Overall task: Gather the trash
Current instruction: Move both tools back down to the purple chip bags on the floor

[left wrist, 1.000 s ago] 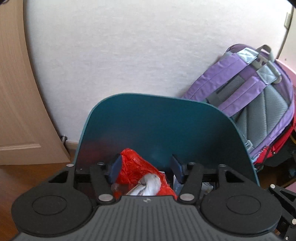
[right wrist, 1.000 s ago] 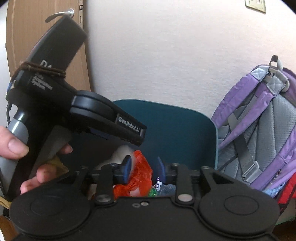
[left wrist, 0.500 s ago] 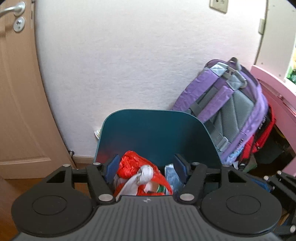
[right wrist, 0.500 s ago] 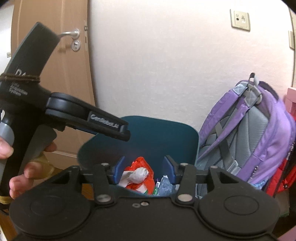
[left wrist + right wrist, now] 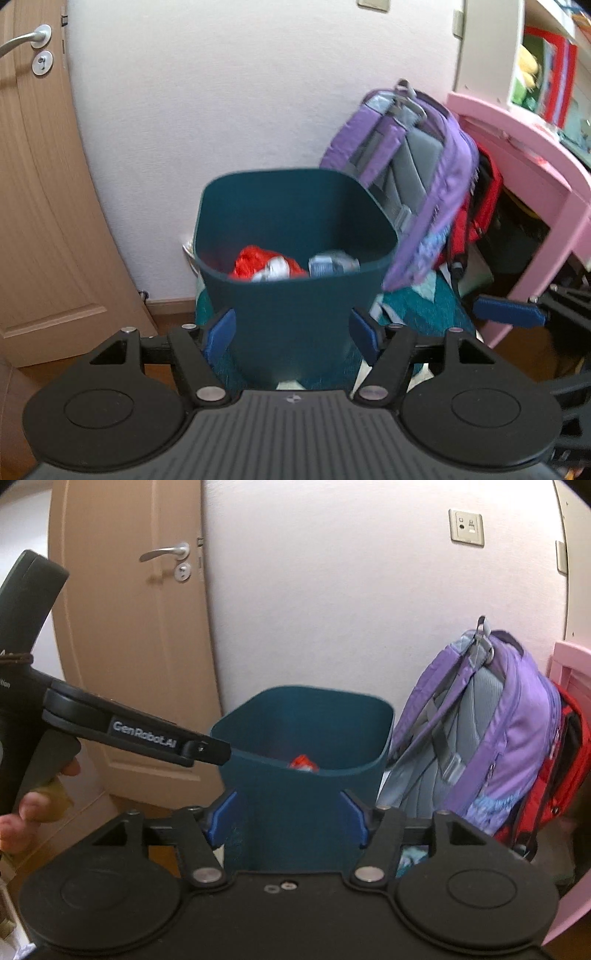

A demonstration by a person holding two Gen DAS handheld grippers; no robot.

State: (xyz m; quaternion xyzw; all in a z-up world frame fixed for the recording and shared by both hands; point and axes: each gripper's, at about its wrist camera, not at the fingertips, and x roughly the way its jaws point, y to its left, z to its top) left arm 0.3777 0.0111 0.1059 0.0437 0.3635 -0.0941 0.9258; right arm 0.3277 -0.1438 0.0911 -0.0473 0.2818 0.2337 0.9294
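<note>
Both grippers, left (image 5: 291,330) & right (image 5: 290,818), have pulled back w/ jaws wide, holding nothing. Crumpled red plastic trash (image 5: 255,262) now sits inside the dark teal plastic bin (image 5: 295,310) by the purple backpack (image 5: 413,155). Drop looks done.

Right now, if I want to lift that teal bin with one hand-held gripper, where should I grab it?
Probably the near rim of the teal bin, coming from above with one finger inside and one outside. The bin stands upright and open-topped, and its body looks wider than the gap of the left hand-held gripper. The wall and the purple backpack crowd the far side.
</note>
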